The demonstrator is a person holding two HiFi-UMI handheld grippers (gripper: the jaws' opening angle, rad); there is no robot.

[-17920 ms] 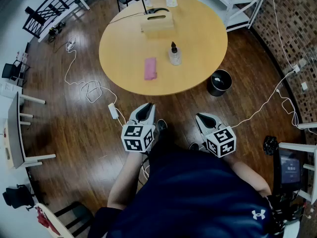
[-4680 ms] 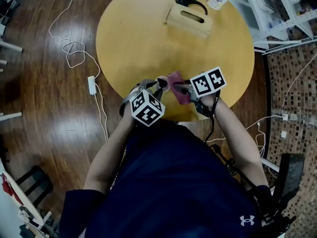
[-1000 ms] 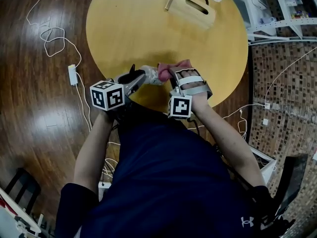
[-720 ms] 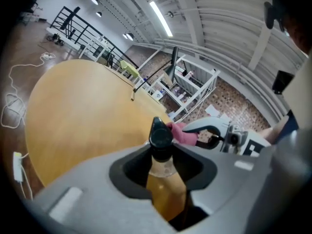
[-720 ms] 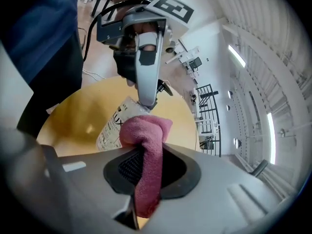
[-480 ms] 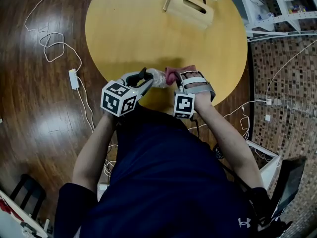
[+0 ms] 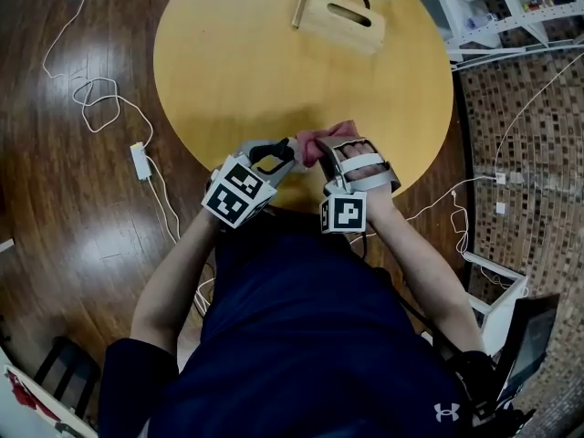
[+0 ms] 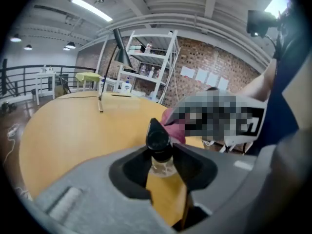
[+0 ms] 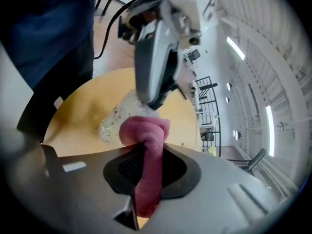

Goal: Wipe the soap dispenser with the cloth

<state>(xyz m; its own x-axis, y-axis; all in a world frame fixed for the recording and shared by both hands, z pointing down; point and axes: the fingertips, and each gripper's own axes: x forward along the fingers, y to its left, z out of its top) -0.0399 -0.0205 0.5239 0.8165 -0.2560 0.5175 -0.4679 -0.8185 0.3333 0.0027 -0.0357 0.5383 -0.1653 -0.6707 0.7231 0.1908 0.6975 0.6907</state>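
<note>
Since a second ago the left tongs (image 7: 281,150) have rolled, turning another face of their marker cube upward, and have drawn in beside the right tongs (image 7: 330,149). In the head view both meet above the near edge of the round, smooth yellow desk (image 7: 246,62), with the pink cloth (image 7: 318,138) bunched between them. A pale wooden box (image 7: 339,24) lies at the far edge, well apart. In the left gripper view the left tongs are clamped on the narrow clear neck of the soap dispenser (image 8: 161,165), just under its black, beaked pump head (image 8: 158,139), and the bottle is held off the desk. That neck looks slick and thin, so sideways pressure from wiping could twist the bottle in the pads or pull it loose. A drop from there might miss the desk and land on the wood floor. Pressure on the pump head could also squirt soap. In the right gripper view the right tongs are closed on a soft, napped fold of the cloth, and its rounded wad presses against the transparent, faintly printed body. Only a thin strip is pinched, so a hard rub may drag the cloth out.
</note>
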